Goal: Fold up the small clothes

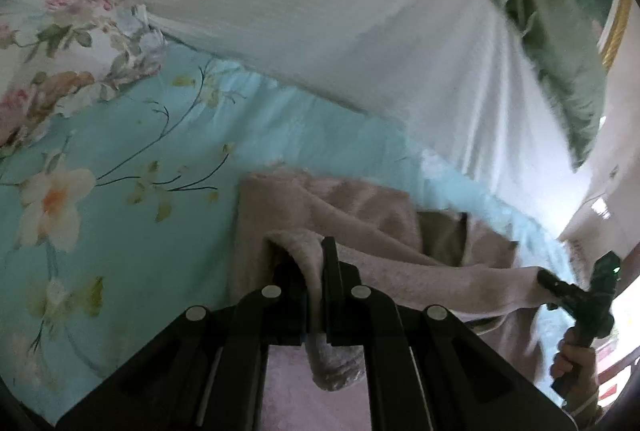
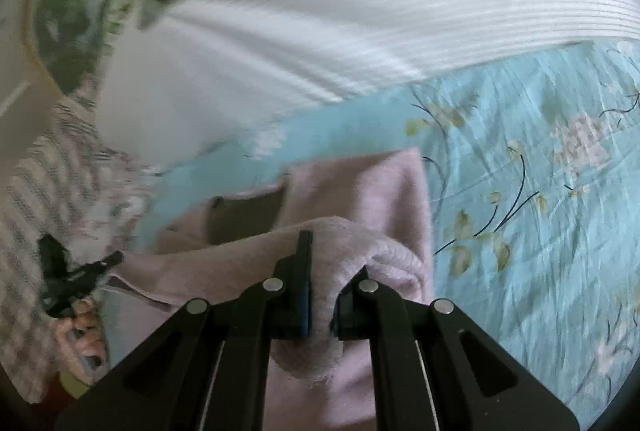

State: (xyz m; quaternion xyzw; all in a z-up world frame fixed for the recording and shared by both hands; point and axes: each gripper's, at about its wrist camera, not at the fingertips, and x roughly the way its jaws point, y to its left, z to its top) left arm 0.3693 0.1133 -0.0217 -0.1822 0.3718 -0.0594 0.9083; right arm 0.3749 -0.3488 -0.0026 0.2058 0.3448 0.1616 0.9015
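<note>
The left tongs (image 1: 316,255) are clenched on one edge of a fuzzy pink garment (image 1: 360,207). The right tongs (image 2: 332,255) grasp another edge of it, so the cloth hangs stretched between them, lifted above a turquoise flowered bedsheet (image 1: 132,135). Beyond the garment lies a white ribbed blanket (image 2: 360,11), and farther off a green pillow (image 1: 552,43). Both views are blurred.

Fuzzy matt pink knit garment (image 1: 360,207) on smooth floral cotton-like sheet (image 1: 132,151); ribbed white cloth (image 2: 380,11).
</note>
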